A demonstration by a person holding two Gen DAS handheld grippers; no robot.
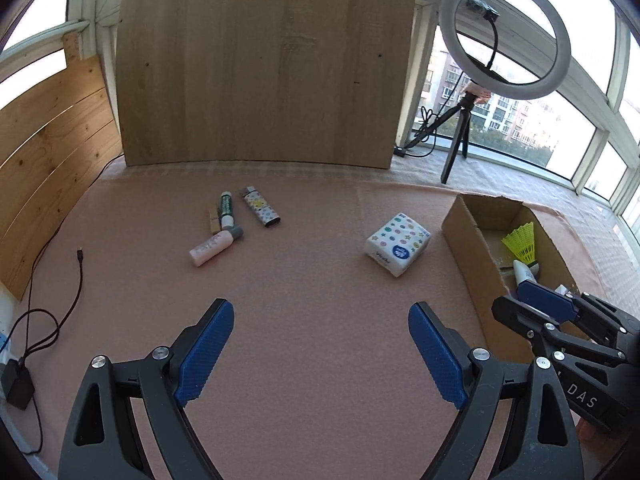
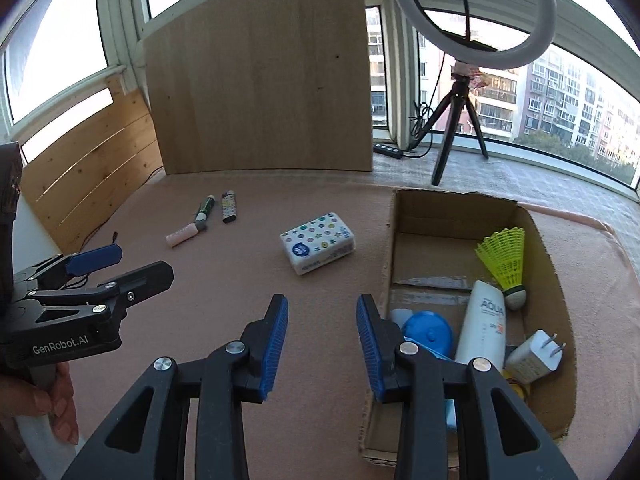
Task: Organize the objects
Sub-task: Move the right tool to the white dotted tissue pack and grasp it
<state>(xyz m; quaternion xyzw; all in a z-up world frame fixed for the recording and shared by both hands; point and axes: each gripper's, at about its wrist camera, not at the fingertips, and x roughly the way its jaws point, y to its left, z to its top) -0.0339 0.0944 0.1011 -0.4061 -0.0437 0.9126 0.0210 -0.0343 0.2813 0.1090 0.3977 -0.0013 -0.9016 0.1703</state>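
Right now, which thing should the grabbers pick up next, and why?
Probably the left gripper should reach forward for the white tissue pack with coloured dots. Its jaws are open and empty, the pack lies alone on the pink cloth, and it is the loose item closest to the brown cardboard box.

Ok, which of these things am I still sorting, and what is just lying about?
To do with the job:
- tissue pack
- lighter
- green tube
- pink bottle
- wooden clip
- cardboard box, already holding the shuttlecock, sunscreen bottle, charger plug and blue round case

Lying about:
- ring light on its tripod
- power strip
- loose cable
- wooden board
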